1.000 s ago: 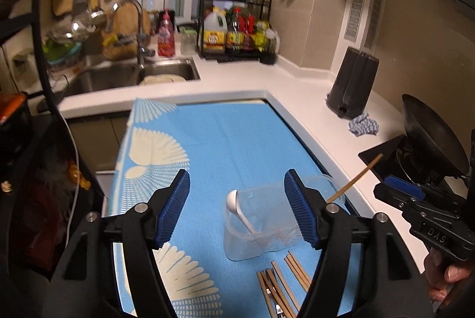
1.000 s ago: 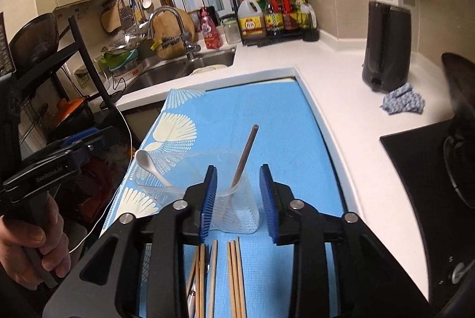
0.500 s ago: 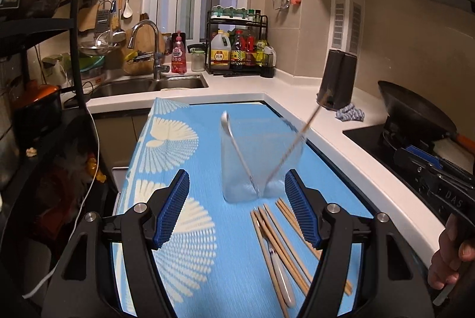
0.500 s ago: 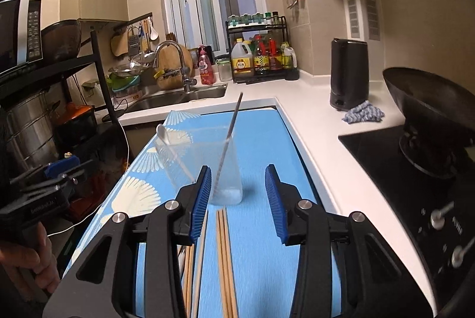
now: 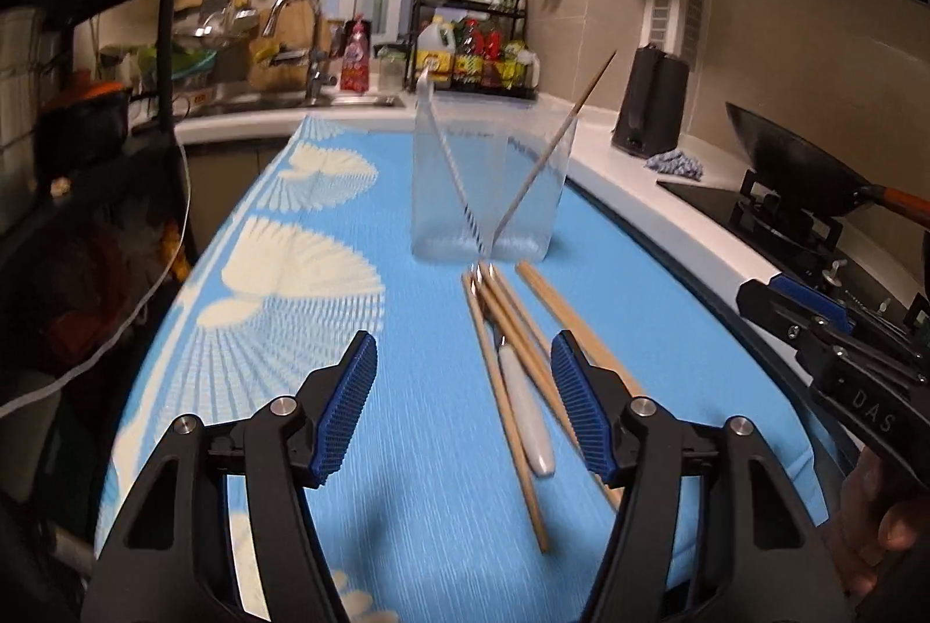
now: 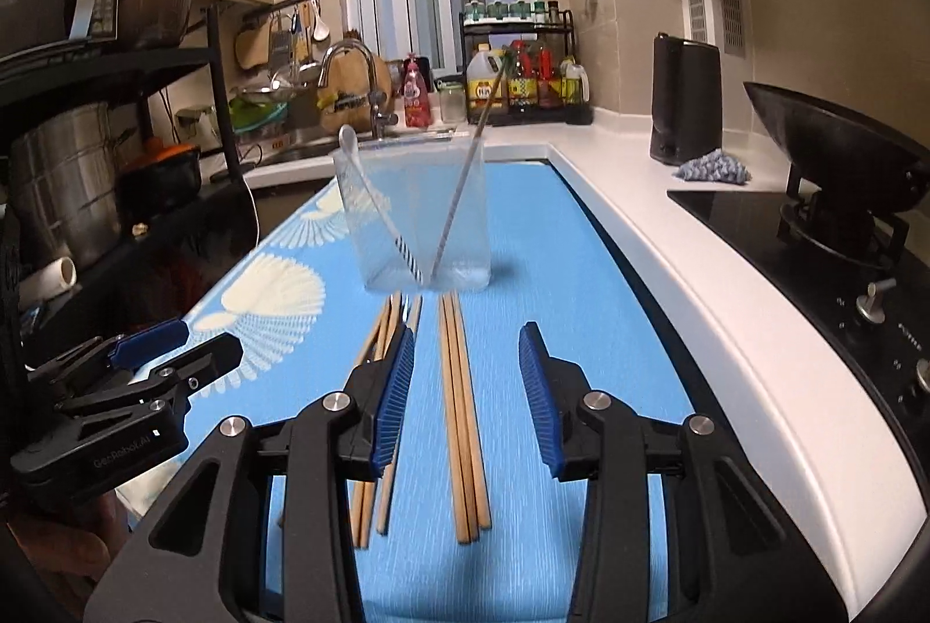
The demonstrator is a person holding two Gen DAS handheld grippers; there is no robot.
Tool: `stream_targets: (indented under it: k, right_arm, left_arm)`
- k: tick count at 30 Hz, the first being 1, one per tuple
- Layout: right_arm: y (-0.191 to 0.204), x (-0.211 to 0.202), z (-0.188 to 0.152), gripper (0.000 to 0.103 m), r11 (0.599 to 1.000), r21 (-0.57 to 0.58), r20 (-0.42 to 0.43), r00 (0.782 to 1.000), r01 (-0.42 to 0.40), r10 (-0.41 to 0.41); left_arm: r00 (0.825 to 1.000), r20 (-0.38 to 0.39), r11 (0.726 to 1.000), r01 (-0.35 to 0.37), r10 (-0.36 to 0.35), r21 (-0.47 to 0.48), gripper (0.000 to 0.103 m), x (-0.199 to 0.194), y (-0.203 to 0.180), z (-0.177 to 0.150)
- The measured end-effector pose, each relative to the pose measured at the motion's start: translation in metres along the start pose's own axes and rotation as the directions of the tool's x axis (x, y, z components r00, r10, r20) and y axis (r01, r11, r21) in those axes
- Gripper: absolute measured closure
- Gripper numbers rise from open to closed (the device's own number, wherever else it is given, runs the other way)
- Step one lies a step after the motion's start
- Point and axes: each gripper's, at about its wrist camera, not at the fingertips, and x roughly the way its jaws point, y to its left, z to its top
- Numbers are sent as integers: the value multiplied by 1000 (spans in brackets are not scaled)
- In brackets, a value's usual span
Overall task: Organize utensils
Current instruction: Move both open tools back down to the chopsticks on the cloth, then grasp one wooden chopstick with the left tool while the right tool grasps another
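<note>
A clear plastic container (image 5: 488,181) stands upright on the blue mat (image 5: 290,390). A white spoon (image 5: 447,158) and one chopstick (image 5: 558,135) lean inside it. Several wooden chopsticks (image 5: 511,332) and a white-handled utensil (image 5: 526,414) lie on the mat in front of it. My left gripper (image 5: 462,350) hovers low over them, its jaws closing with nothing pressed between the pads. My right gripper (image 6: 467,338) is open above a close-lying bunch of chopsticks (image 6: 462,425). More chopsticks (image 6: 378,350) lie just left of it. The container (image 6: 418,216) stands ahead.
A white counter (image 6: 668,274) borders the mat on the right, with a black hob and wok (image 6: 825,140) beyond. A black appliance (image 6: 686,100) and a cloth (image 6: 712,169) sit further back. The sink (image 6: 349,71) and bottle rack are at the far end, a dark shelf unit on the left.
Both grippers have drawn back from the container and sunk toward the mat. The chopsticks on the mat now lie under the jaws. The left jaws stand a little narrower.
</note>
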Motion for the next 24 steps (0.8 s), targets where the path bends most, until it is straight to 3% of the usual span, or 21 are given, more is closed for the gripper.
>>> stream_targets:
  k: [2,3,6,16,24]
  right_arm:
    - [-4,4,-10,69,1000,6,-29,1000,8,-8]
    - [-6,6,-14,78,1000,7,-43,999,7,-7]
    - [-15,15,-24,89,1000,26,-91,996,-1,4]
    - [-21,46,-54,89,997,53,-229,972,-49,60]
    - [-21,58,-64,90,999,22,-280,960,-28,33]
  left_arm:
    - [1000,-24,1000,-3,3,-6,46,2,-3,-14]
    - [1000,-28,1000,-5,5,0,47,2,-6,-18]
    - [999,-50,1000,2,-1,18,50,4,-14,-36]
    - [993,-118,1000,8,-7,8,56,19,-16,-57]
    - [990,-141,999,15,-7,50,56,25,-25,-63]
